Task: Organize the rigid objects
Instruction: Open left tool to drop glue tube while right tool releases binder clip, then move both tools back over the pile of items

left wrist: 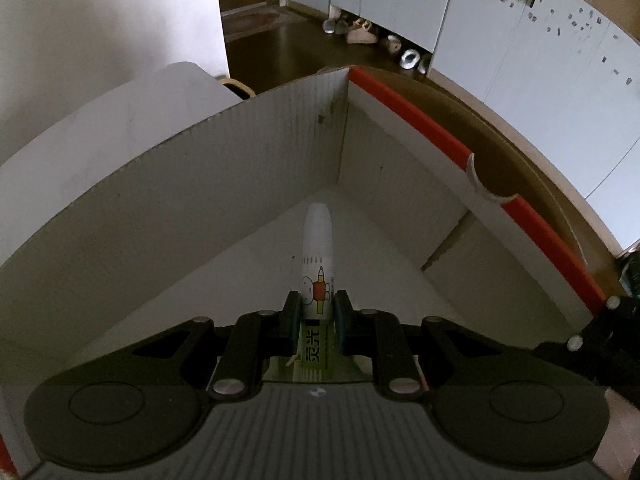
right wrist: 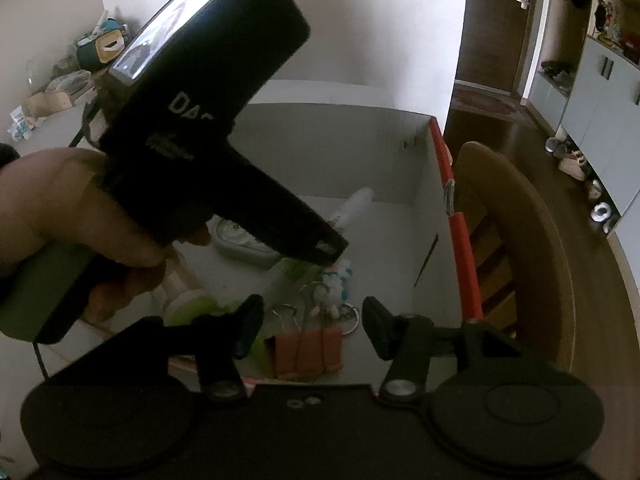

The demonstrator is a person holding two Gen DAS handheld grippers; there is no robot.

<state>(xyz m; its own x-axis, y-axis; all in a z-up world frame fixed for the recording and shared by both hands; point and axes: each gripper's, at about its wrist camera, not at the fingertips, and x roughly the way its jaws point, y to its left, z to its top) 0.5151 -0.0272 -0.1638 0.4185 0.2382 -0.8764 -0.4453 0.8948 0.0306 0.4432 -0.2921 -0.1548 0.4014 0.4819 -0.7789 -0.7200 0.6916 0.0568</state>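
Left hand-held gripper (left wrist: 316,312) clamps a glue stick (left wrist: 318,264) above the box (left wrist: 200,184)'s twelve-o'clock corner, unreleased; right hand-held gripper (right wrist: 312,328) gapes over sorted clips (right wrist: 308,352).

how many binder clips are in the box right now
1 that I can make out: an orange binder clip on the floor of the box, at its near edge, between the open fingers of the right hand-held gripper. The left hand-held gripper may hide others.

The black two-finger left gripper (left wrist: 316,314) points steeply downward, its jaws clamped tight. A bare hand (right wrist: 80,216) grips its handle. The black right gripper (right wrist: 312,326) tilts downward, jaws standing apart.
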